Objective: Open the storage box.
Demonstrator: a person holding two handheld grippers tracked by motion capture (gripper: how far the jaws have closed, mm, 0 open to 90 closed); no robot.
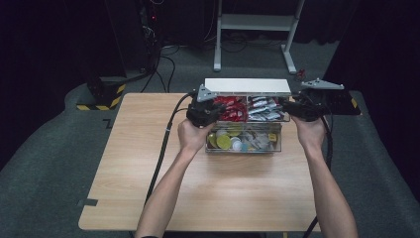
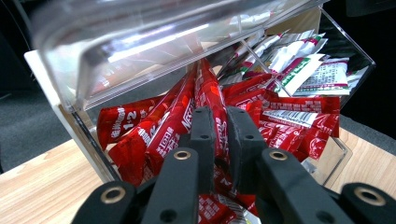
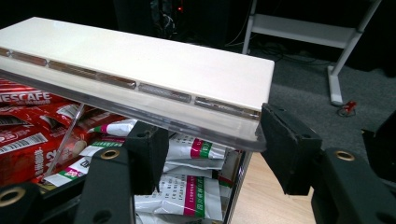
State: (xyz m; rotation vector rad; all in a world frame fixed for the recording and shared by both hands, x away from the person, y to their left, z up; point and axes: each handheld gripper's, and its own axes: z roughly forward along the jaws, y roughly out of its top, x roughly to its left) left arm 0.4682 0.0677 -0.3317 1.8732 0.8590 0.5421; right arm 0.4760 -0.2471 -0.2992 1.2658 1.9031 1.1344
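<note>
A clear acrylic organiser box with a white top stands at the table's far edge. Its upper left bin holds red sachets and the upper right bin holds white sachets. My left gripper reaches into the red bin. Its jaws are pinched on one red sachet beneath the raised clear lid. My right gripper is at the box's right end. It stands open, with the clear lid's front edge running between its jaws above the white sachets.
A lower clear drawer holds round capsules and small packets. The wooden table spreads bare toward the person. Behind it are a white frame stand and dark equipment on the grey floor. Cables trail from both grippers.
</note>
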